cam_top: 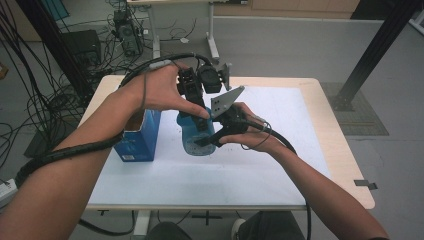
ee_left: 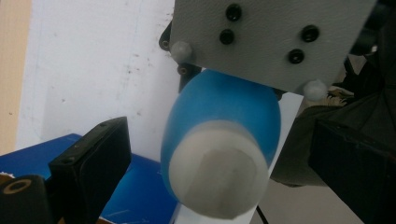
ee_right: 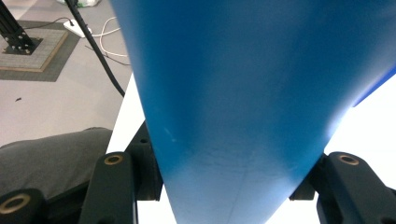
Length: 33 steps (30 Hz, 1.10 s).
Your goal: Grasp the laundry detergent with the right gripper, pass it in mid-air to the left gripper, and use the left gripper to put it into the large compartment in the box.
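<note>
Item: blue bottle [cam_top: 196,142] with white cap [ee_left: 217,173], held above the table [cam_top: 320,107] beside a blue box [cam_top: 141,140]. Our right gripper [cam_top: 212,140] clamps its smooth, rigid, likely slippery body; we'd grip mid-body. Our left gripper [cam_top: 197,107] stands wide around the cap.

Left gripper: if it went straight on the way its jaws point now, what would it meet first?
Most likely the white cap end of the blue bottle, which lies between the left gripper's open jaws and faces the camera. Depth is unclear, so how near it is cannot be told.
</note>
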Each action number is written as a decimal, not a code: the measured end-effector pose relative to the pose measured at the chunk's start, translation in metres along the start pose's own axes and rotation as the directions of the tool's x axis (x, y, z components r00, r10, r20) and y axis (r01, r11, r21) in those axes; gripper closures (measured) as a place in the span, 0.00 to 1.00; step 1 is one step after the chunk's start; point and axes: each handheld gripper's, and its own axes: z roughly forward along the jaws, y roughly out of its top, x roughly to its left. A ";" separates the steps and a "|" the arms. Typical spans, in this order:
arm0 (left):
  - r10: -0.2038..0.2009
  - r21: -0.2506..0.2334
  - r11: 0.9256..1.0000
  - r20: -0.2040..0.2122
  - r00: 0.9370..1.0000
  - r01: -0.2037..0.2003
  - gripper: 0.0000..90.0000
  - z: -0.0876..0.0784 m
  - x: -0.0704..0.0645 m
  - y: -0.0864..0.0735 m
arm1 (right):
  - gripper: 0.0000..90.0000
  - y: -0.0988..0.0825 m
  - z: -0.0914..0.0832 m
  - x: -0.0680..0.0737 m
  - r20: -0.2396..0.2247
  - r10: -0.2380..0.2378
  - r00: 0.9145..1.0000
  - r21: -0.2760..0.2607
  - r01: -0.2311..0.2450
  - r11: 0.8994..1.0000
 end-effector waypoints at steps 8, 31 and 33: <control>0.016 0.011 1.000 0.020 1.000 -0.017 0.07 0.012 0.003 0.005 | 0.48 -0.003 -0.008 -0.002 0.005 0.017 1.000 -0.013 -0.017 1.000; 0.037 0.025 0.999 0.022 0.999 -0.038 0.08 0.021 0.004 0.017 | 0.48 -0.006 -0.014 -0.004 0.025 0.016 1.000 -0.026 -0.016 1.000; 0.036 0.028 0.999 0.021 0.999 -0.037 0.08 0.021 0.004 0.017 | 0.48 -0.006 -0.014 -0.004 0.022 0.017 1.000 -0.028 -0.017 0.999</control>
